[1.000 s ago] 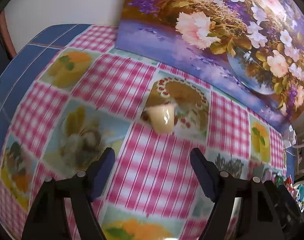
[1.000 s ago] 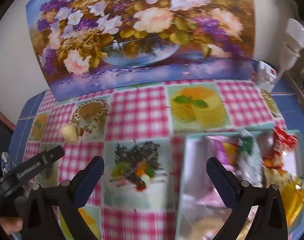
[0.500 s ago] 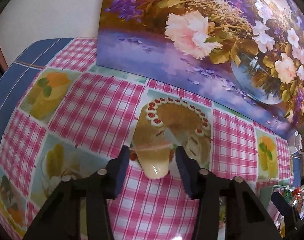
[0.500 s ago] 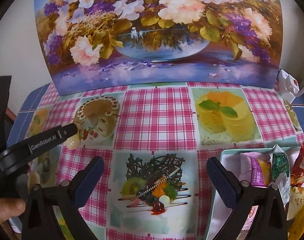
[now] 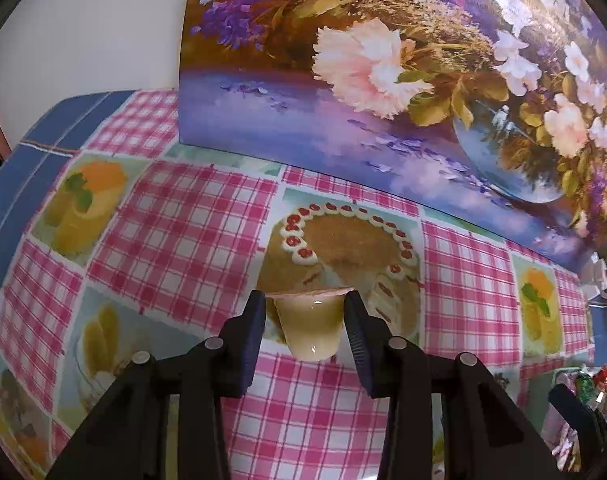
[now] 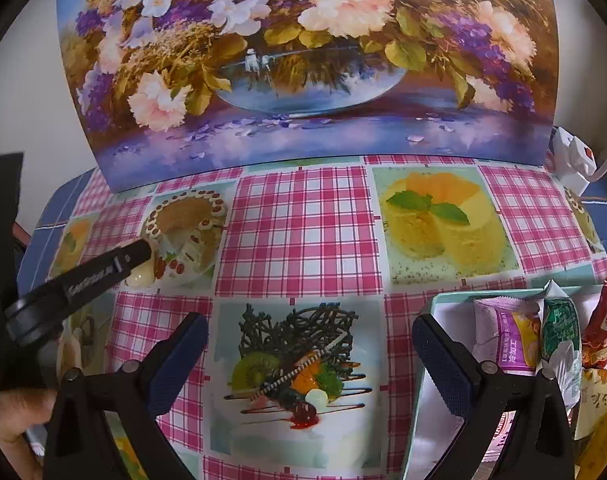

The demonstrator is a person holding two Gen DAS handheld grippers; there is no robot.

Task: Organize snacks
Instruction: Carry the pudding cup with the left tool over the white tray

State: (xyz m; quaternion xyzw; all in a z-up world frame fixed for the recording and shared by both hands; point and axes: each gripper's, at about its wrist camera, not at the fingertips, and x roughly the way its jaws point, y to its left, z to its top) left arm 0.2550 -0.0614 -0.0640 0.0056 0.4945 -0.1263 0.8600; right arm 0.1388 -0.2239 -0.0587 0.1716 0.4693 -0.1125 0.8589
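Left tool [image 5: 305, 316]: just closed, pads pressing jelly cup [image 5: 310, 326], near counter's [image 6: 303, 216] left edge.
Right tool [image 6: 309, 344]: wide, empty.

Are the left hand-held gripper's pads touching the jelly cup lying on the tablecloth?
Touching. The left wrist view shows the left hand-held gripper, just closing, with both pads pressed against the rim of the jelly cup, no gap either side.
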